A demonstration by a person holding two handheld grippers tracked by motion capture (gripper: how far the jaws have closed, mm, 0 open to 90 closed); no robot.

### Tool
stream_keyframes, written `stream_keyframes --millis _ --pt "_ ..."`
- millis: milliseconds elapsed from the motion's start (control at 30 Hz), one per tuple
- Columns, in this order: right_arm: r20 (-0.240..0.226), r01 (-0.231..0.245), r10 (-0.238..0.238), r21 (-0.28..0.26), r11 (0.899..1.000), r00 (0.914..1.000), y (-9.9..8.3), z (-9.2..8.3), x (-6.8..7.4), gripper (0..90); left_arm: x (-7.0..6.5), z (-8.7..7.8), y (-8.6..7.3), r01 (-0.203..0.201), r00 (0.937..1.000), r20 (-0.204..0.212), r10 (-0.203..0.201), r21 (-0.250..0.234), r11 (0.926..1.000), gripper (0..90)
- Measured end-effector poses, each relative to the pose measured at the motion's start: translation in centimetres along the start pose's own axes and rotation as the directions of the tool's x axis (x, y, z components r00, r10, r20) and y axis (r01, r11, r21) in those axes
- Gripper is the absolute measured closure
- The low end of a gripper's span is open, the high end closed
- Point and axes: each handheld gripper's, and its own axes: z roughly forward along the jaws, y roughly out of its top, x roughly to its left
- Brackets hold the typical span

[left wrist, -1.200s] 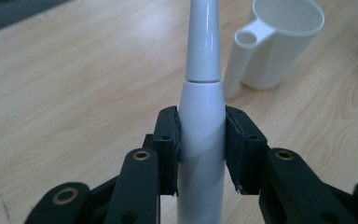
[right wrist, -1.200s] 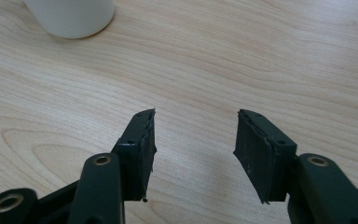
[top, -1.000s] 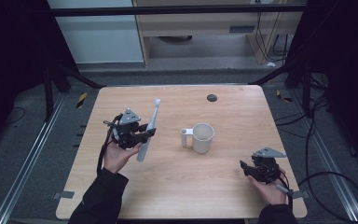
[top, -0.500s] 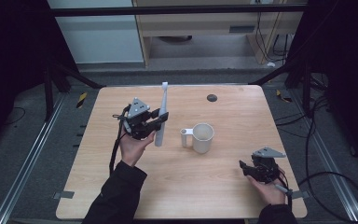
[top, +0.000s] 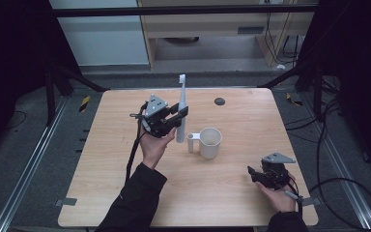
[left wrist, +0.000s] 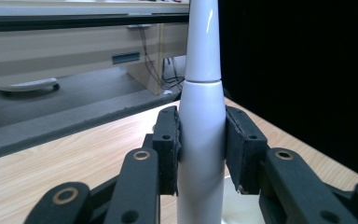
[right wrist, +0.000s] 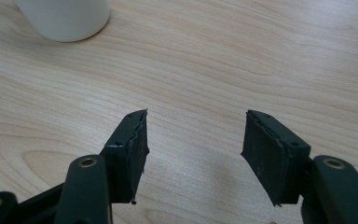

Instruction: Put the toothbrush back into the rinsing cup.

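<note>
Swung upright and carried right since a second ago: toothbrush [top: 181, 108] clamped in left gripper [top: 166, 119], long axis vertical, head up, base just left of the mug [top: 209, 142]. Right gripper [right wrist: 193, 149] gaping, idle near-right, well apart.

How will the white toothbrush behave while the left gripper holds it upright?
The toothbrush looks rigid, so it should not bend. Its glossy, tapered handle may slip between the left gripper's pads. Being tall above the grip, it might tilt.
</note>
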Motion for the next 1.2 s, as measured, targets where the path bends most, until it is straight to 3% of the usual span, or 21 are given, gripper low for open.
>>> stream_keyframes --millis 267,767,1200 --pt "-0.002 -0.006 0.006 -0.002 1.0 1.0 0.0 0.0 -0.1 39.8 -1.4 1.7 0.5 0.013 0.9994 0.031 -0.012 -0.04 0.9991 66.8" --pt "-0.001 0.001 -0.001 -0.01 1.0 1.0 -0.1 0.1 -0.1 39.8 -3.4 4.7 0.9 0.013 0.9973 0.073 -0.009 -0.059 0.9982 66.8" --pt "-0.001 -0.004 0.004 -0.016 1.0 1.0 -0.2 0.1 -0.4 38.6 -4.0 7.1 -0.2 -0.007 0.9976 0.069 0.008 -0.014 0.9999 66.8"
